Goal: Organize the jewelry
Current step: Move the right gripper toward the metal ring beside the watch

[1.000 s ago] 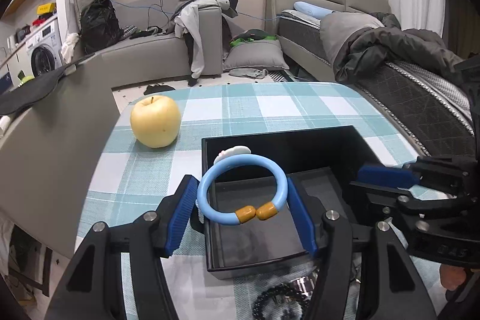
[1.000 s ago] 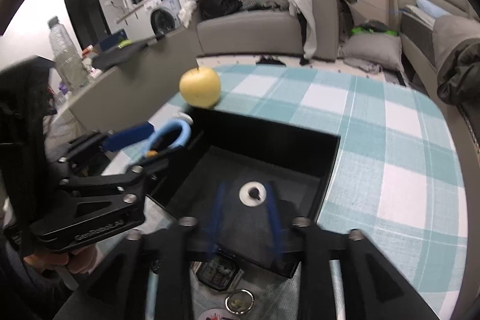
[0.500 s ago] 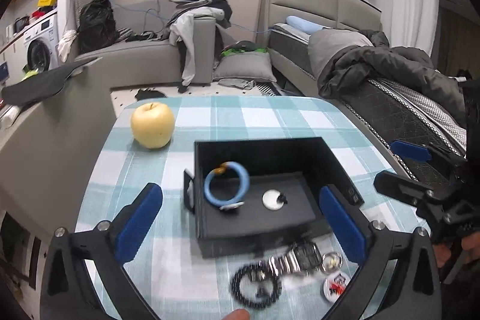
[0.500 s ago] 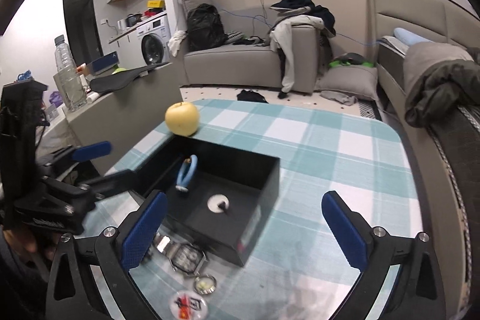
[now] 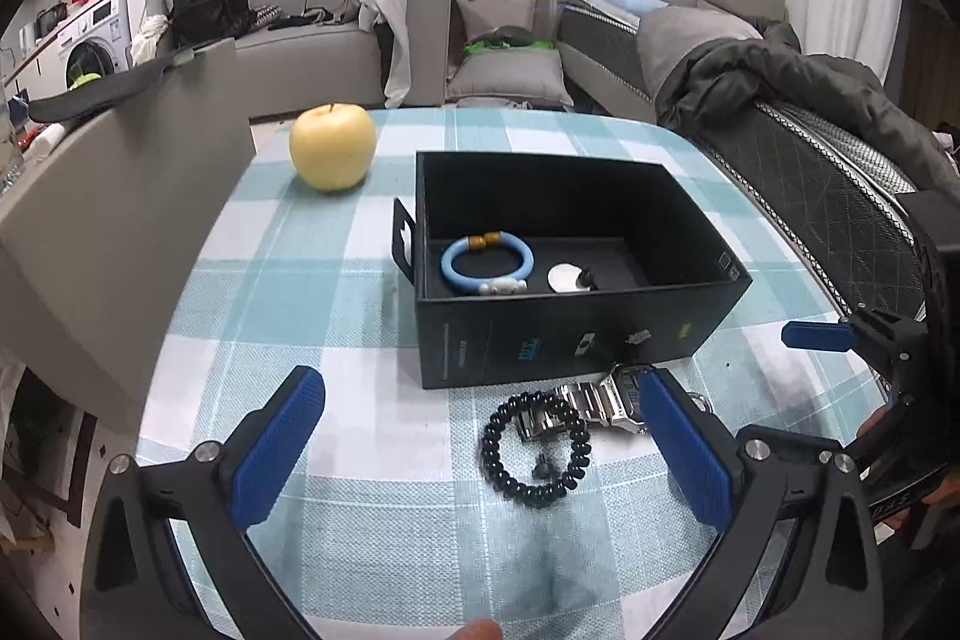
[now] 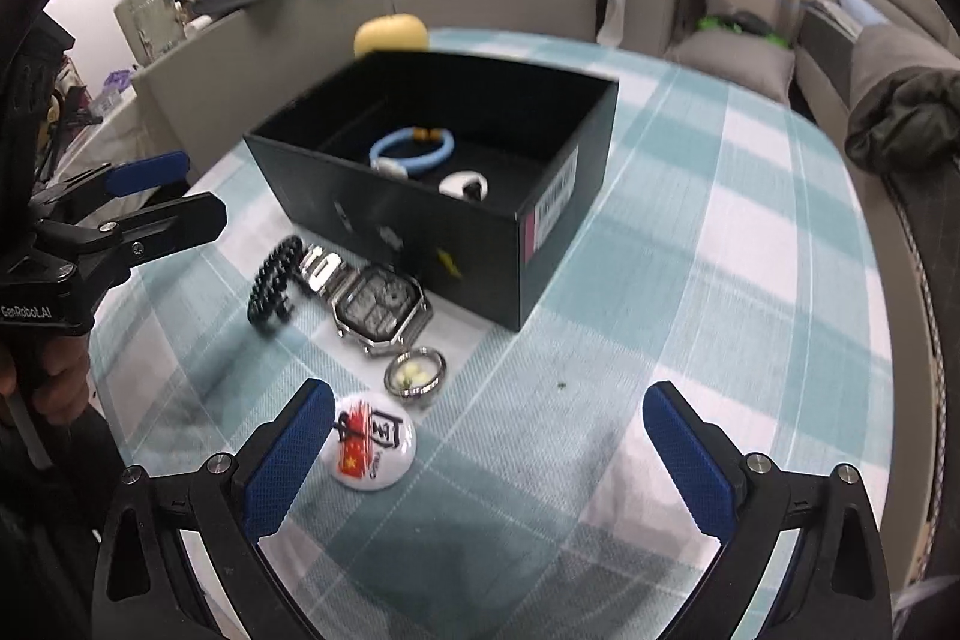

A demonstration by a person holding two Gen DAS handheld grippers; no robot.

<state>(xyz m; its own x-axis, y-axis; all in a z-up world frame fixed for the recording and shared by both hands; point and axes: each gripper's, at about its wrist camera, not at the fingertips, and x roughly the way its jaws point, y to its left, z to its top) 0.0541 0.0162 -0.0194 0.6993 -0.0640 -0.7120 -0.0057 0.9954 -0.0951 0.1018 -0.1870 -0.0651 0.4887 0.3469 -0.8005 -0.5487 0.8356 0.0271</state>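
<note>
An open black box stands mid-table. Inside lie a light-blue bangle and a small white round piece. In front of the box lie a black bead bracelet, a steel watch, a small round locket and a white badge with red print. My left gripper is open and empty, above the bead bracelet. My right gripper is open and empty, just right of the badge.
A yellow apple sits behind the box's left side. The table has a teal-and-white checked cloth. A grey partition stands along the left table edge. A bed lies to the right, a sofa behind.
My left gripper opened and let the blue bangle drop into the box, where it now lies flat. Both grippers pulled back from the box and came down toward the items in front.
</note>
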